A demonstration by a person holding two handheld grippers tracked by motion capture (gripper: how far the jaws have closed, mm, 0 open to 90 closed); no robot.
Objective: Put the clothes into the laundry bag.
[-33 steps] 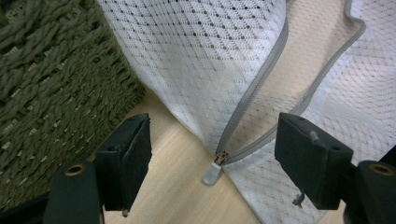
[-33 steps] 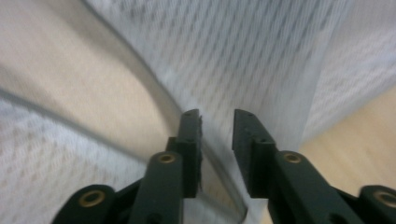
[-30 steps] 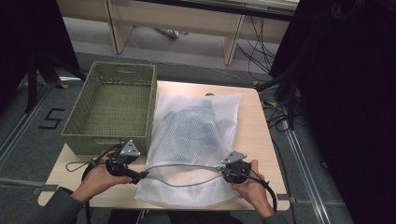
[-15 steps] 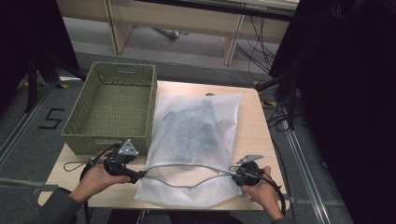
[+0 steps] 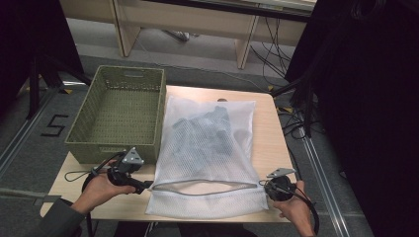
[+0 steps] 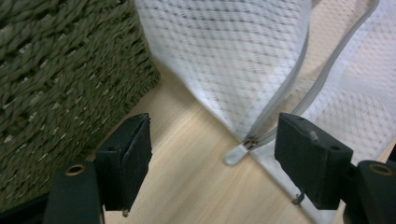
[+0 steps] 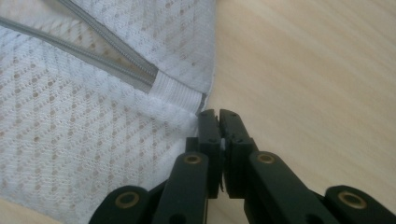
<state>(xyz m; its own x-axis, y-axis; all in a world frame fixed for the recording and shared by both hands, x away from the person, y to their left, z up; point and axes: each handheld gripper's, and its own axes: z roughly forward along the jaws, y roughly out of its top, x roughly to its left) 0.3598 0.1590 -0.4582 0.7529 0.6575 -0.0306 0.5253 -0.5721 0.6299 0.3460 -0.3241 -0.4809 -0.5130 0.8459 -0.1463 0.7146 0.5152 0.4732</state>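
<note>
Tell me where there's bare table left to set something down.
Free: the wood strip right of the mesh bag up to the table edge, and the near-left corner by the left tongs. The green basket crowds the left side.

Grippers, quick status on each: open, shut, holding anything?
Left gripper: open, fingers either side of the zipper pull, holding nothing.
Right gripper: shut, pinching the edge of the mesh laundry bag.
</note>
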